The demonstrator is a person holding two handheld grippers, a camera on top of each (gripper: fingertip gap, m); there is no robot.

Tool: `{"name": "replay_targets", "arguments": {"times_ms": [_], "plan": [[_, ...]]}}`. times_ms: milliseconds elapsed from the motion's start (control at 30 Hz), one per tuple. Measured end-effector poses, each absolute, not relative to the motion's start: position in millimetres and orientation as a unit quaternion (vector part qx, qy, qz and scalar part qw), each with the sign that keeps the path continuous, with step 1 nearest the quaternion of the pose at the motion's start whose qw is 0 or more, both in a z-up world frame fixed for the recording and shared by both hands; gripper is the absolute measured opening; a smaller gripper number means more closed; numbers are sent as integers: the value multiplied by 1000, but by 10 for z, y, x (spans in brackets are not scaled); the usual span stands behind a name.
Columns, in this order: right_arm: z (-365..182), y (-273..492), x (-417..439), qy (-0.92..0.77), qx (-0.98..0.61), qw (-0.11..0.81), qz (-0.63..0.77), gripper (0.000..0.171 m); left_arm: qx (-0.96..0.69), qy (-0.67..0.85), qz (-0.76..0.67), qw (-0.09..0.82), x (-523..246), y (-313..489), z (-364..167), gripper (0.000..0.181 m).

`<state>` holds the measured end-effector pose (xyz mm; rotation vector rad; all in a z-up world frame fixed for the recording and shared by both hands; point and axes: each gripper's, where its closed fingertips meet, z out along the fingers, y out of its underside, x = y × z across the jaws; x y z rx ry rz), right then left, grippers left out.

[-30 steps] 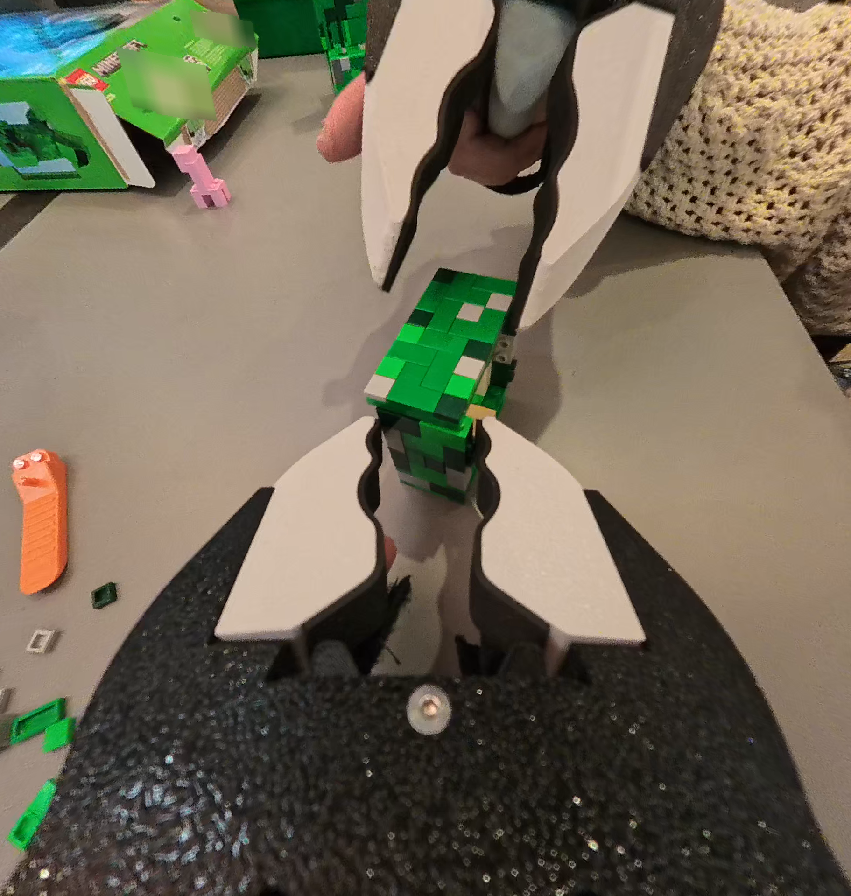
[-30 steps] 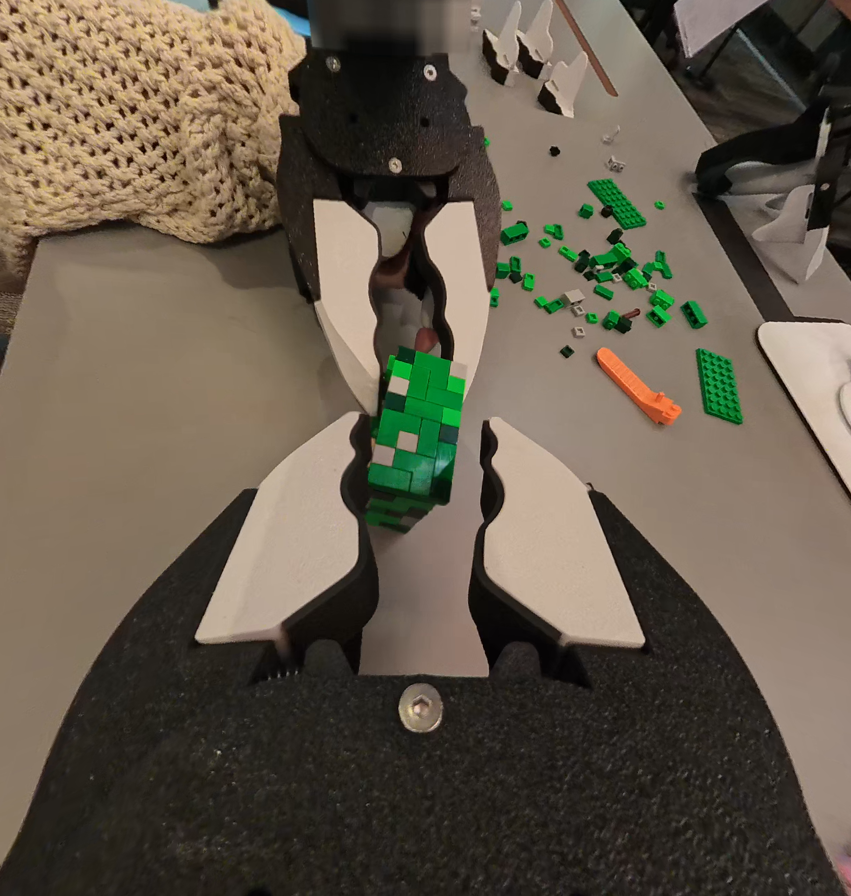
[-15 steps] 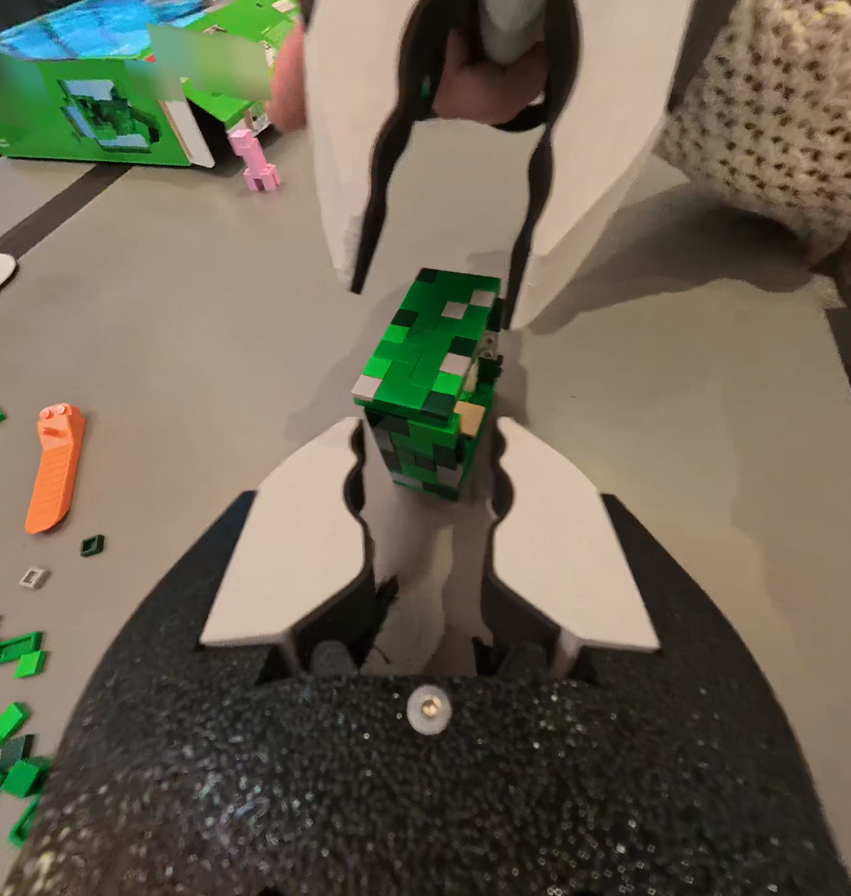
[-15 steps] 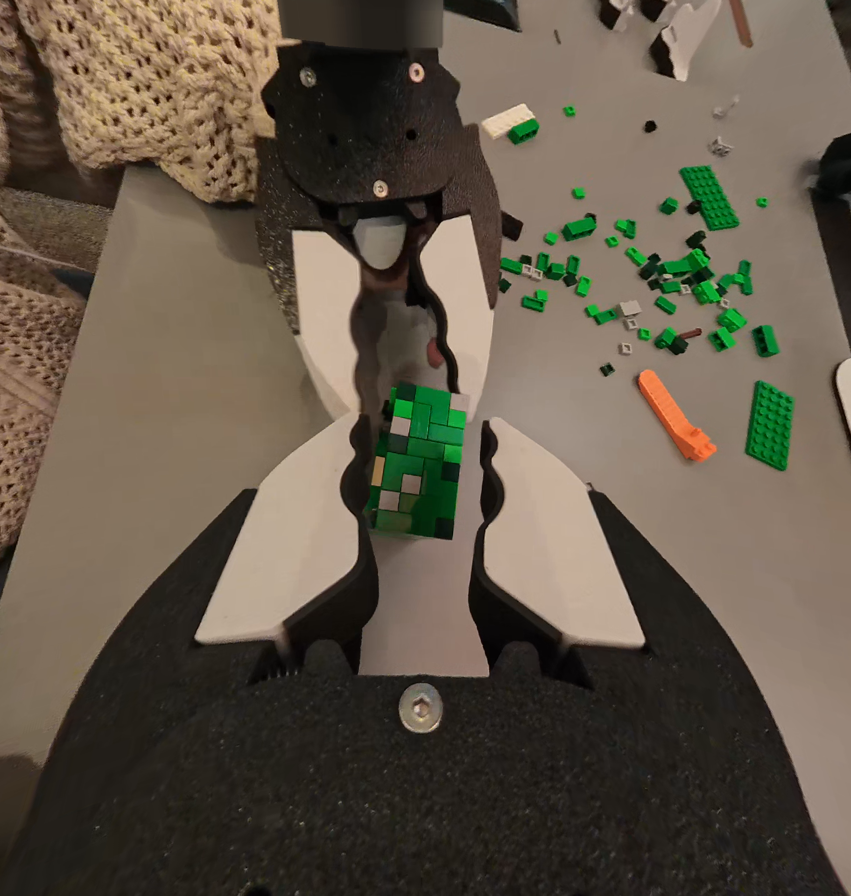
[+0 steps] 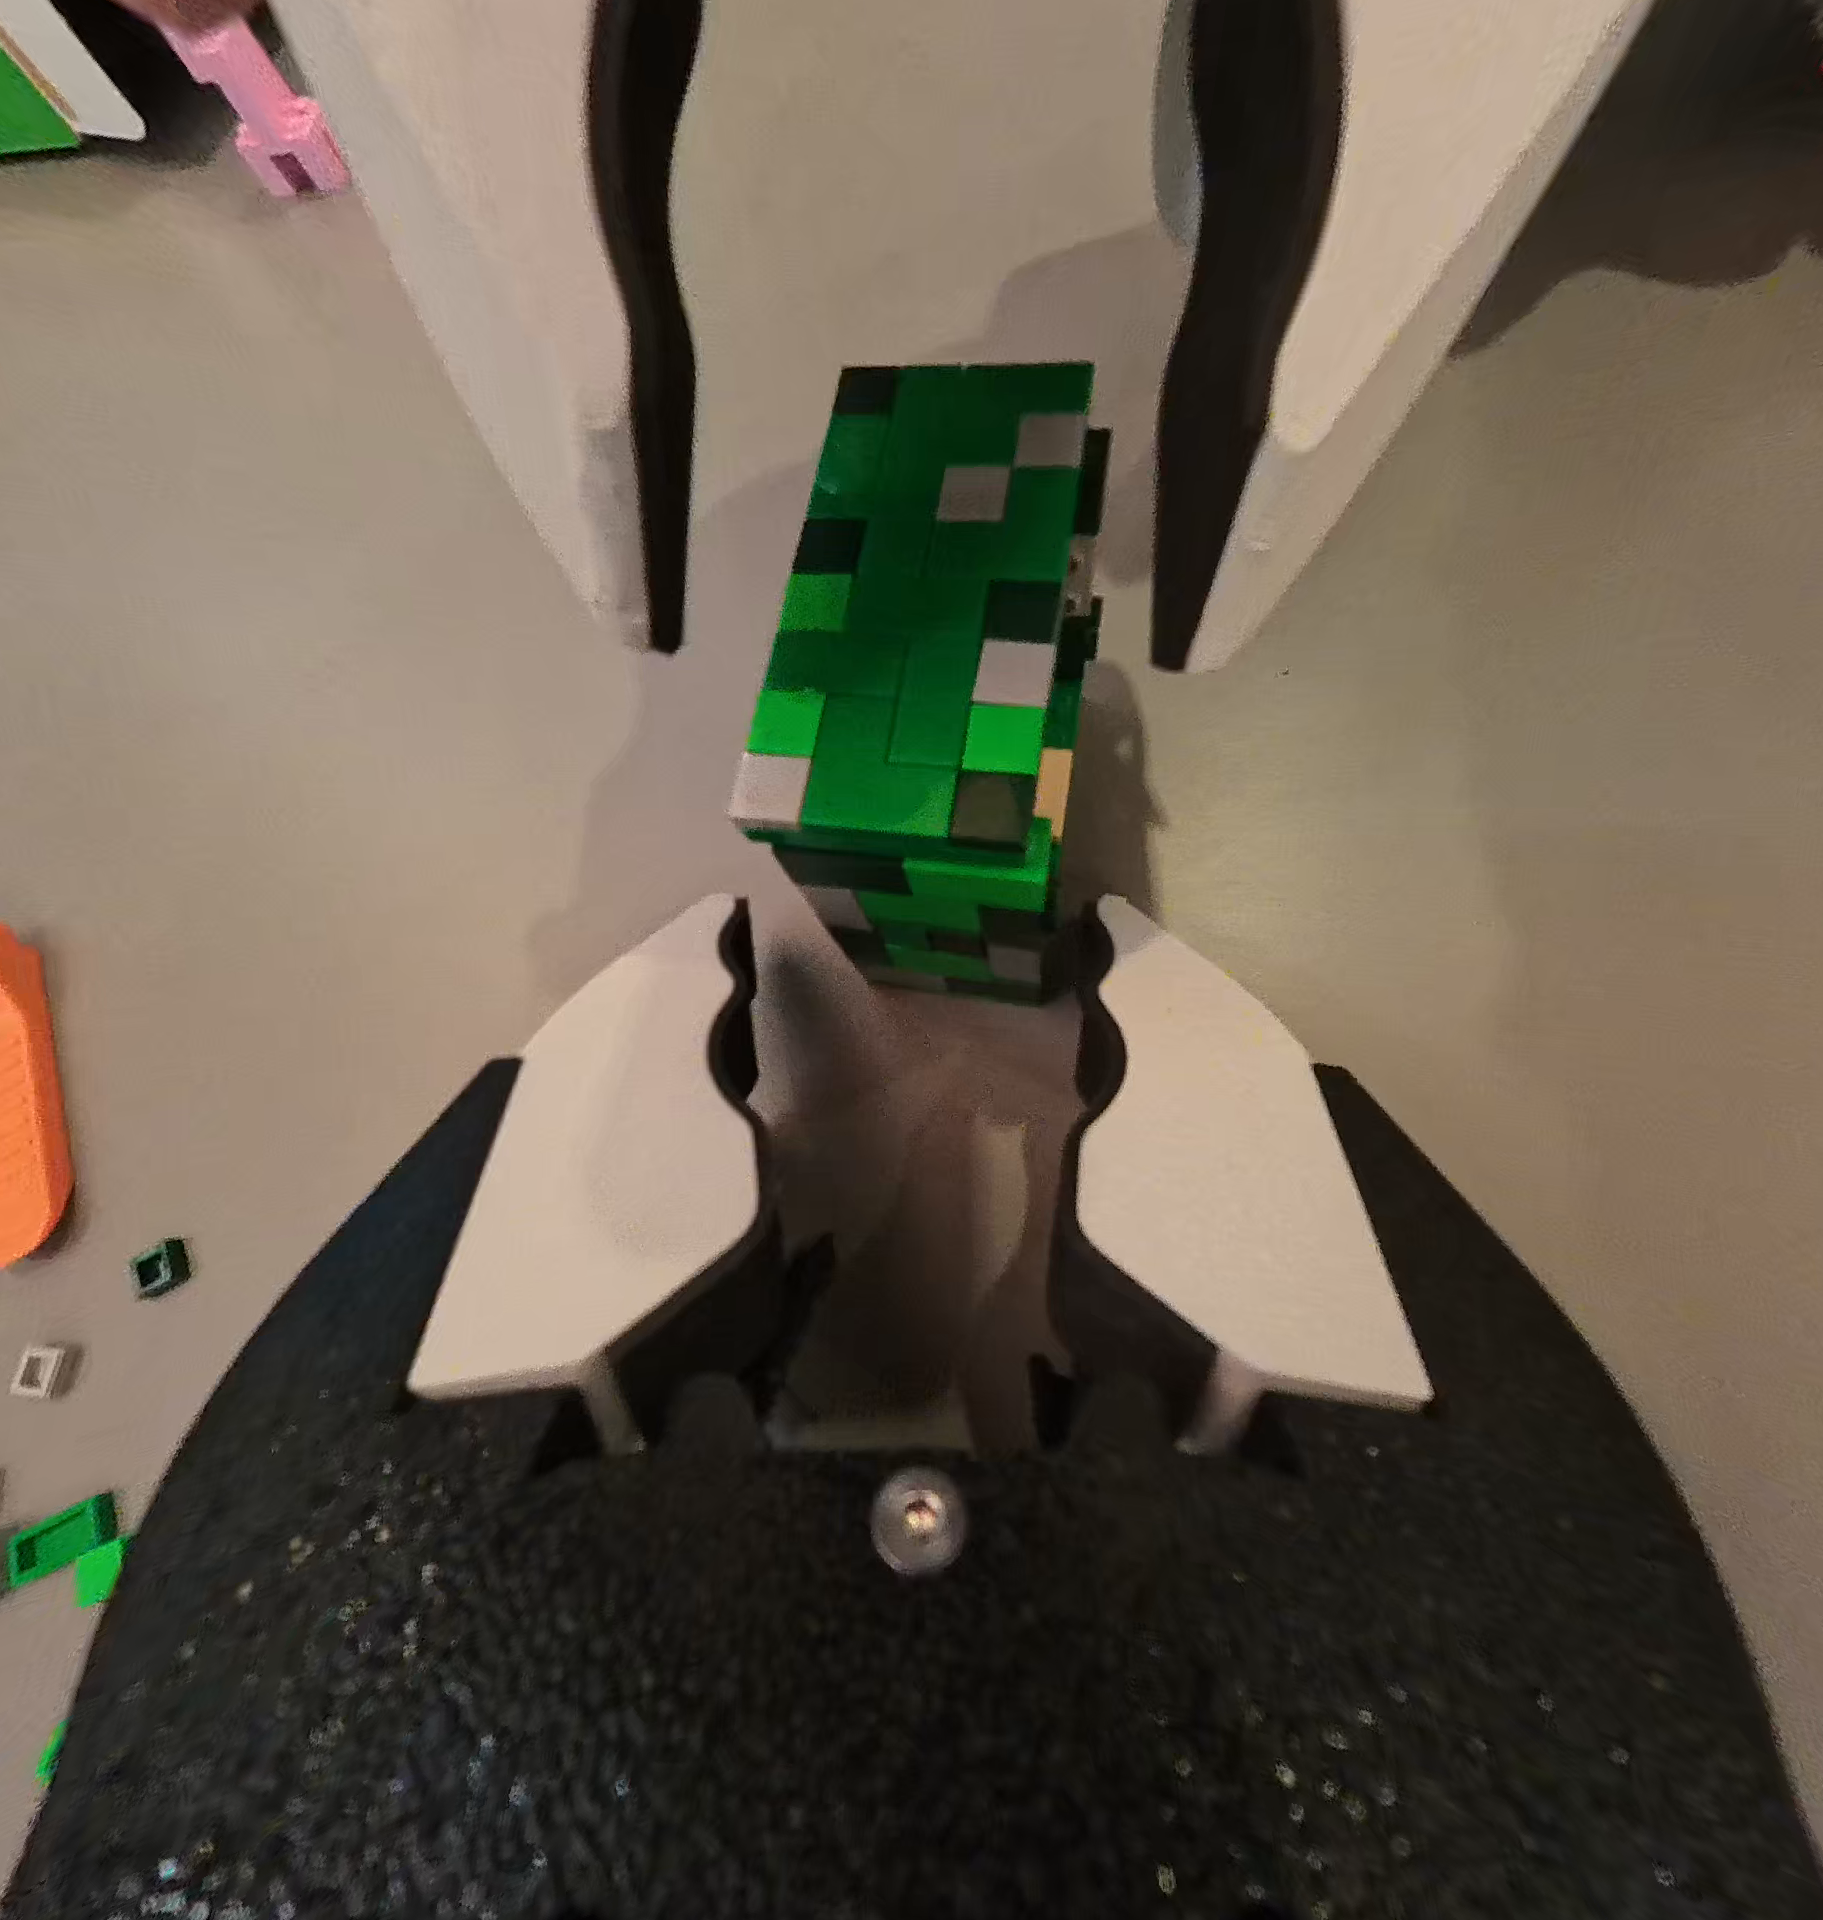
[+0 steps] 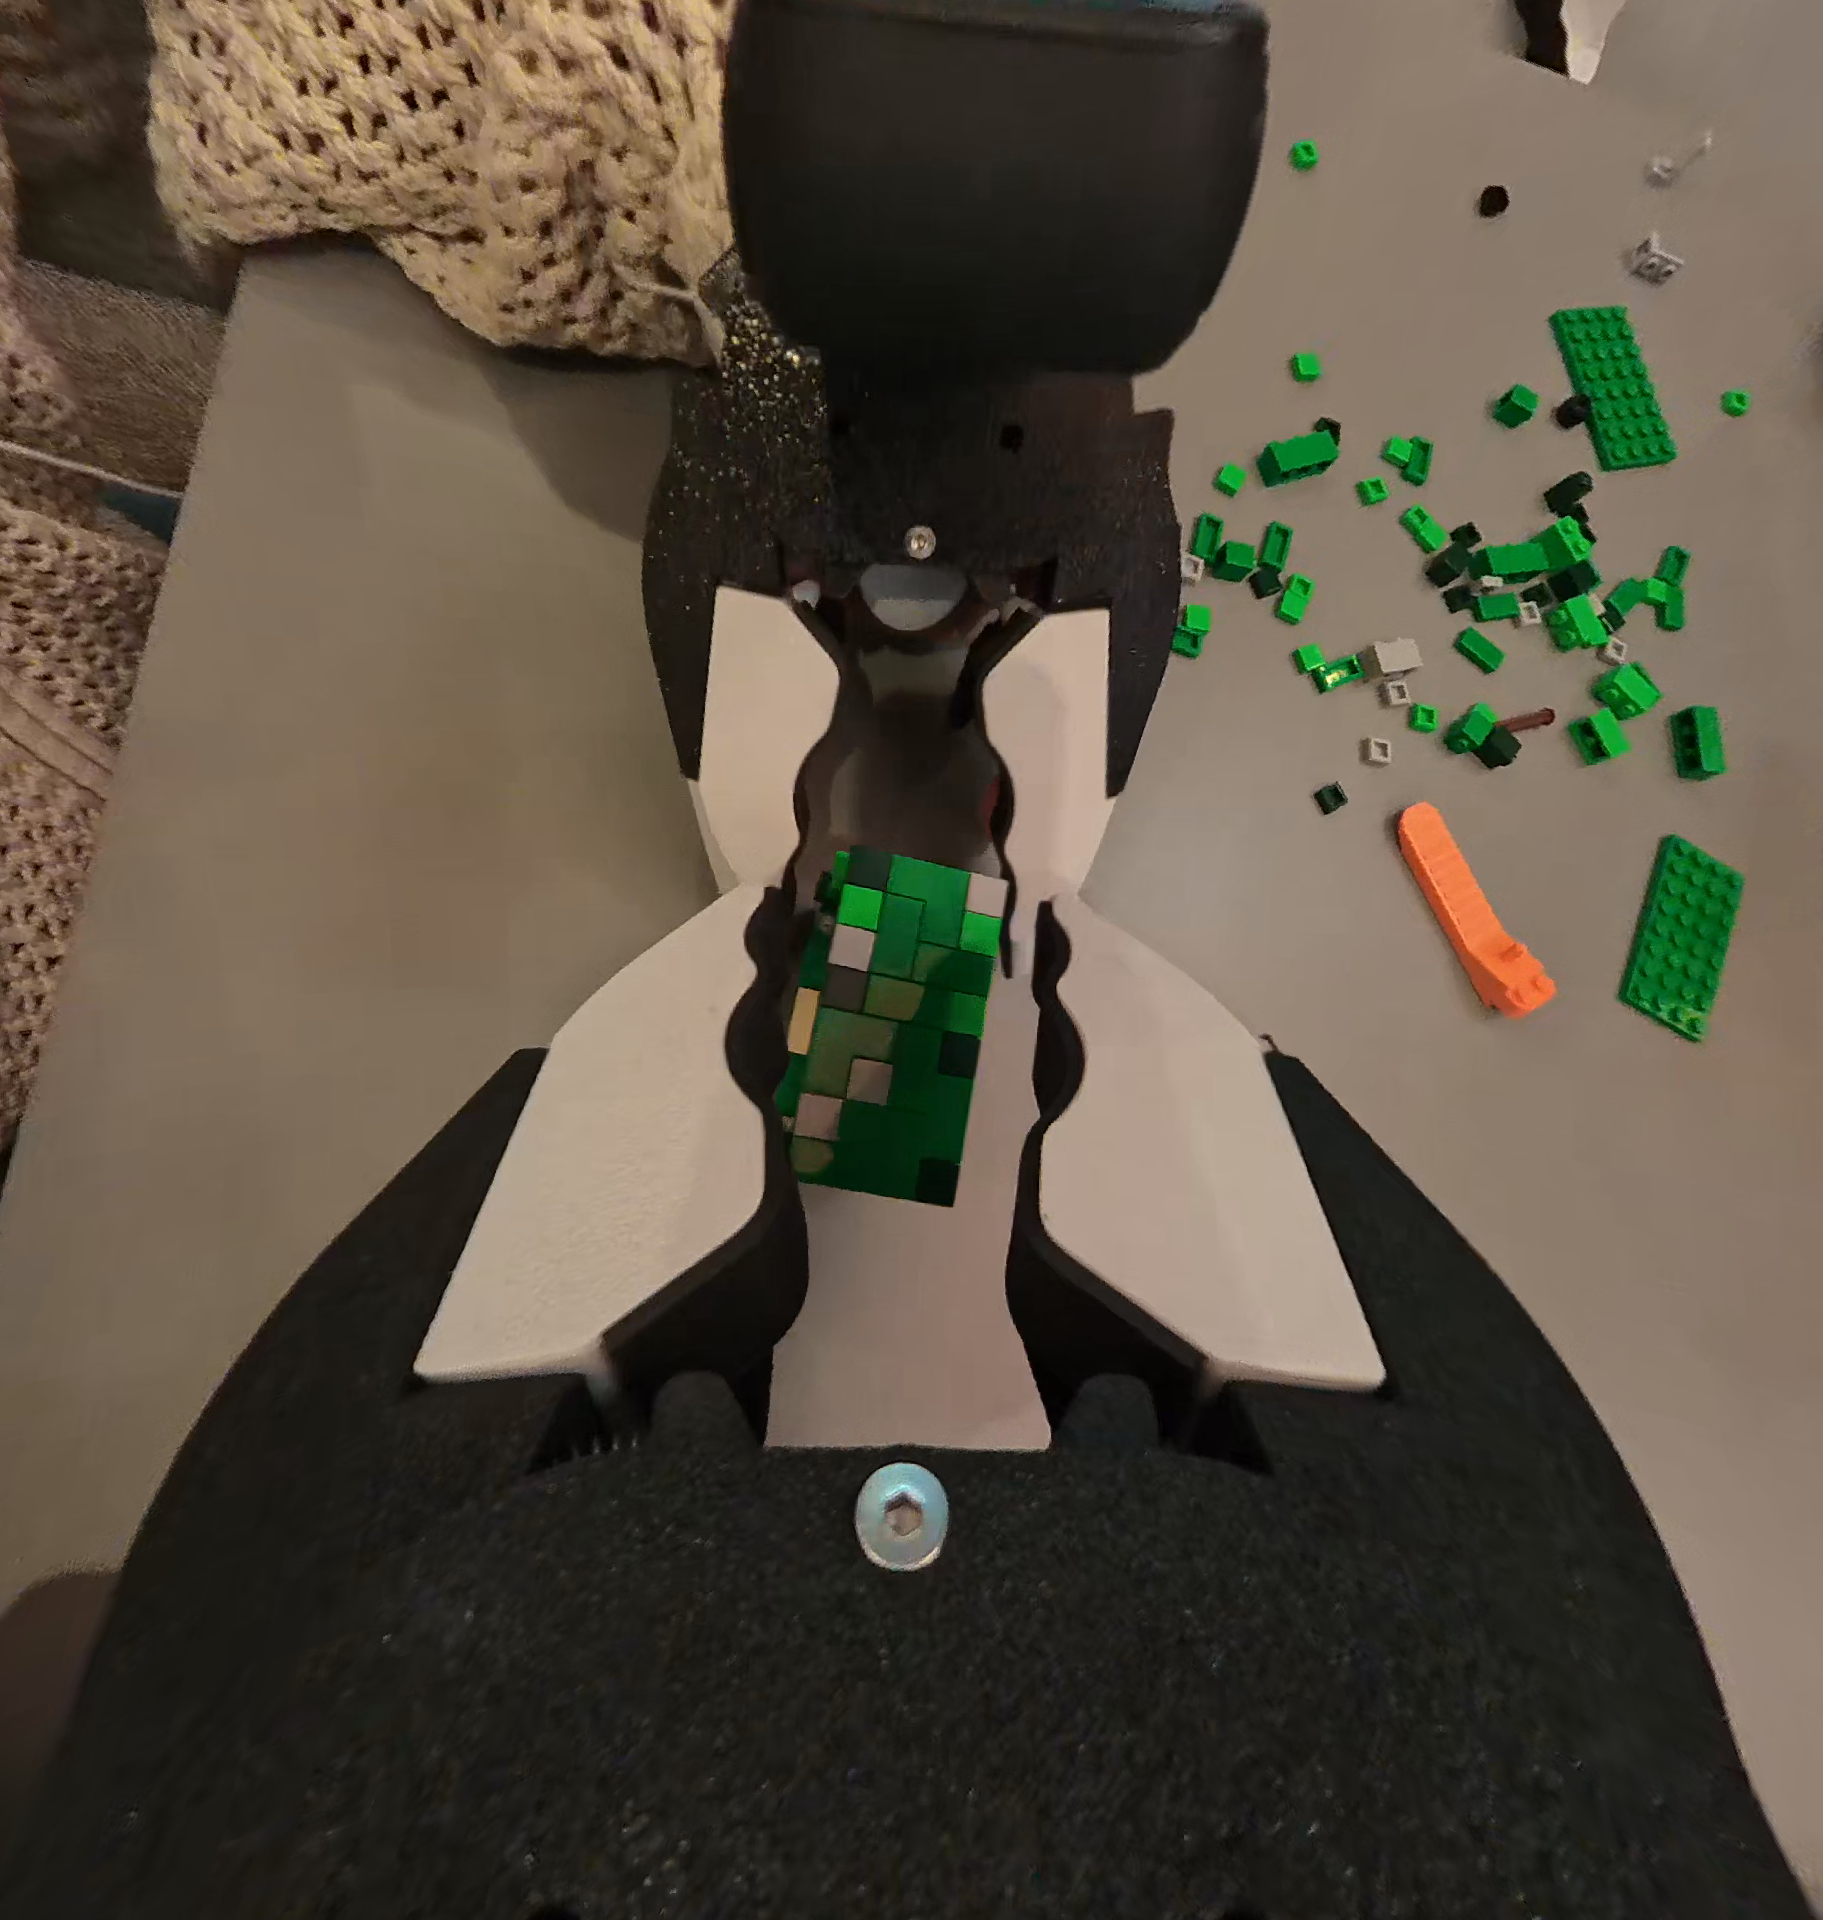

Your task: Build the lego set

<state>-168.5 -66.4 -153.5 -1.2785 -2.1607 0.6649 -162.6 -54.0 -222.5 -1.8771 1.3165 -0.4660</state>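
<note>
Left wrist view: green lego block [image 5: 917, 665] stood upright on grey surface [image 5: 263, 727], long axis vertical, top face running btwn both grippers. Left gripper [image 5: 917, 914] & right gripper [image 6: 896, 914] both open, flanking it w/o a clear grip. Risk, IMO: an off-centre squeeze could tip the tall narrow block over.

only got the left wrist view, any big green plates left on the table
Observer: Yes, two. One green plate lies at the far side of the loose bricks; a second plate lies beside the orange separator.
Operator: ok and whats at the table edge behind me
Observer: A cream knitted blanket hangs over that corner of the table.
</note>
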Motion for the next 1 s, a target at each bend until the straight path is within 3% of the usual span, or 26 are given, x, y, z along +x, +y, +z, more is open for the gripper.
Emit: {"name": "replay_targets", "arguments": {"times_ms": [133,600,1000], "plan": [[-1557,-624,-1692,-790,-493,265,249,44,-742,518,-192,380,-1609,-515,-2239,42],[-1642,-610,-1761,-789,-520,246,216,38,-738,522,-187,384,-1605,-520,-2240,39],[-1501,-667,-1699,-781,-453,416,109,55,-752,493,-207,386,-1637,-467,-2198,38]]}}
